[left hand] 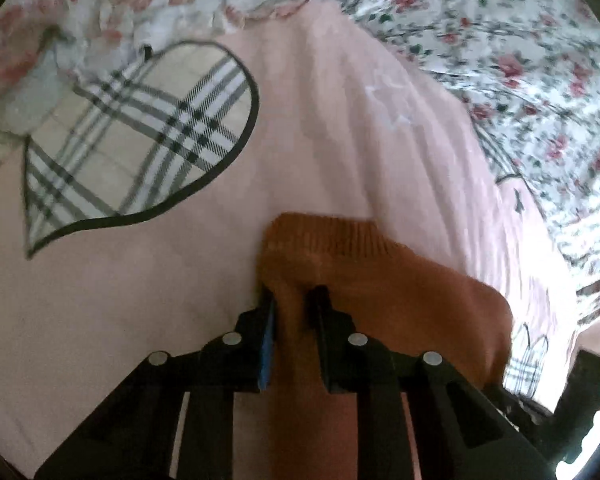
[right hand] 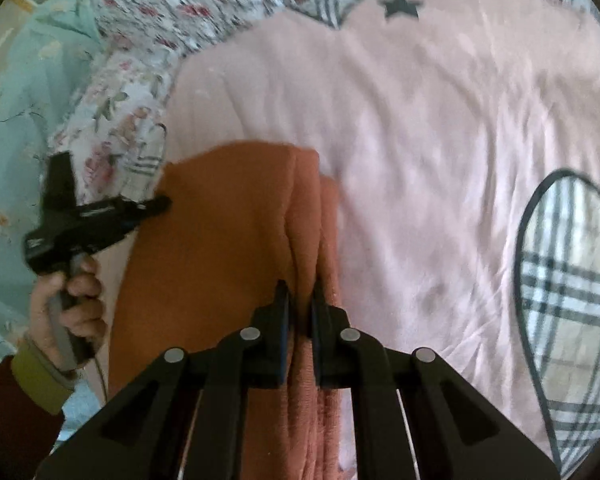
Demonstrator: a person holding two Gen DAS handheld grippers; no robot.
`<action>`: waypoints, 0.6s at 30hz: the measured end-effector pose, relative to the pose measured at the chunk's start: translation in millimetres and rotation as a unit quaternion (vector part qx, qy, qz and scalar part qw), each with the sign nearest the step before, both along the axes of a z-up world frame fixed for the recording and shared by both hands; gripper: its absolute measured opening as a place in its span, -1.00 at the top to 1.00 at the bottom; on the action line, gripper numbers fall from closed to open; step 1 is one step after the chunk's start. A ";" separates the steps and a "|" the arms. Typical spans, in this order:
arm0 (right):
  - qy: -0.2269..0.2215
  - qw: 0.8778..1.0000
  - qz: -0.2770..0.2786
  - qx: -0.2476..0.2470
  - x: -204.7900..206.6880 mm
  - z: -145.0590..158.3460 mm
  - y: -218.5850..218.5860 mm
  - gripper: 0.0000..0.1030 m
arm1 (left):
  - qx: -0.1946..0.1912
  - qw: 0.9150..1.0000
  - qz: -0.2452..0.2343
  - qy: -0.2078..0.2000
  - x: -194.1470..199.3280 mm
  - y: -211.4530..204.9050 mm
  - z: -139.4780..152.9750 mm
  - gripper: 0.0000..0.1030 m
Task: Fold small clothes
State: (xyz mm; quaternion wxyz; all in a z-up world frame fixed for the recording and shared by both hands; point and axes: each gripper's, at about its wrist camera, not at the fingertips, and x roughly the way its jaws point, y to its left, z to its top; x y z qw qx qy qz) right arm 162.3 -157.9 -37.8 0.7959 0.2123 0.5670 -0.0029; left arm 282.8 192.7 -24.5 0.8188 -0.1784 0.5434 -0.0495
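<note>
An orange-brown knitted garment [right hand: 220, 248] lies over a pink blanket [right hand: 420, 140]. In the left wrist view my left gripper [left hand: 294, 300] is shut on the garment [left hand: 380, 280] just behind its ribbed hem. In the right wrist view my right gripper [right hand: 300, 292] is shut on a bunched fold of the garment, which hangs down between the fingers. The left gripper also shows in the right wrist view [right hand: 156, 204], clamped on the garment's far left edge, held by a hand. The right gripper's body shows in the left wrist view's lower right corner [left hand: 580, 392].
The pink blanket carries a plaid heart patch [left hand: 136, 148] and a dark star [right hand: 400, 6]. A floral bedspread [left hand: 540, 80] lies beyond it. A pale blue sheet [right hand: 16, 112] is at the left of the right wrist view.
</note>
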 end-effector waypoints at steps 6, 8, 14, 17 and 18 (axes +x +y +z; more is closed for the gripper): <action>-0.023 1.000 -0.007 -0.001 -33.0 35.6 5.3 0.52 | 0.014 0.997 -0.068 -0.031 -85.0 0.5 24.5 0.48; -0.021 1.000 -0.007 0.003 -53.3 43.4 10.9 0.50 | 0.008 0.996 -0.086 -0.027 -114.2 3.4 22.6 0.46; 0.008 1.000 -0.022 0.013 -111.8 44.4 34.2 0.38 | -0.037 0.997 -0.074 0.007 -200.8 21.4 10.5 0.38; 0.016 0.999 -0.020 0.030 -120.7 36.5 40.8 0.38 | -0.046 0.996 -0.073 0.009 -232.6 20.2 9.8 0.22; 0.014 0.999 -0.014 0.032 -120.5 34.8 43.5 0.38 | -0.037 0.996 -0.077 0.006 -239.3 16.5 9.2 0.14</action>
